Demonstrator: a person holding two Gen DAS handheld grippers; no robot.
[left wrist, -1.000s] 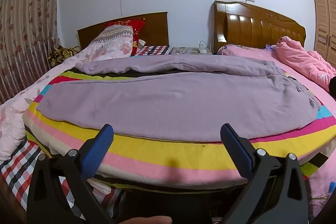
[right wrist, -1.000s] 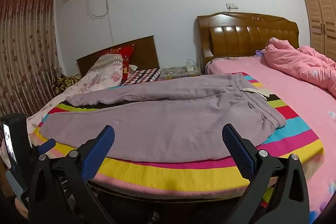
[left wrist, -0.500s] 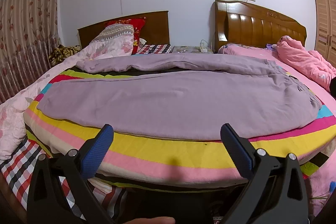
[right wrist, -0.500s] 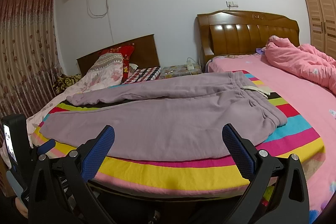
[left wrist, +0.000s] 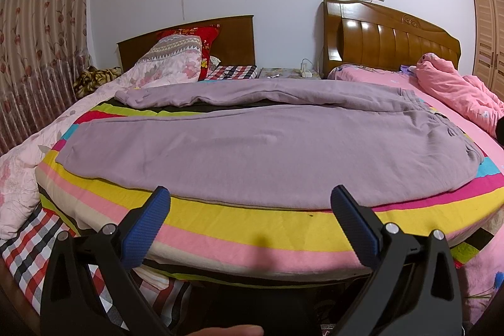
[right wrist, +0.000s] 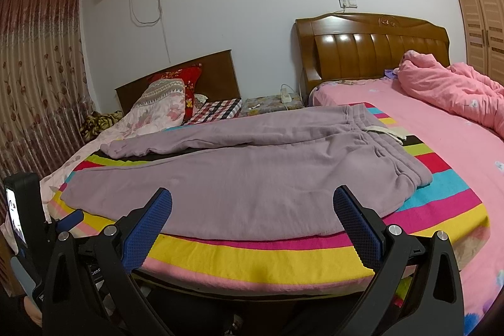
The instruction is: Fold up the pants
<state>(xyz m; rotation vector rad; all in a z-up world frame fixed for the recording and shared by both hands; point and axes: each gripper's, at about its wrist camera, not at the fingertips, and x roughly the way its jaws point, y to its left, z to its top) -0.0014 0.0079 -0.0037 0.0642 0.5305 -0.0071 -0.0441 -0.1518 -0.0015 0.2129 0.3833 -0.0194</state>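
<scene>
pants [left wrist: 258, 153] untouched; both jaws wide, prob. empty

My left camera low at the bed's near edge, facing the headboards, my right camera alongside, slightly higher, both sharing the spread lilac fleece pants [left wrist: 264, 147] [right wrist: 252, 175].

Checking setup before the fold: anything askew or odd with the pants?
Mostly fine. The pants lie flat on the striped blanket, but the far leg splays away, leaving a gap, and a pale drawstring trails off the waistband.
</scene>
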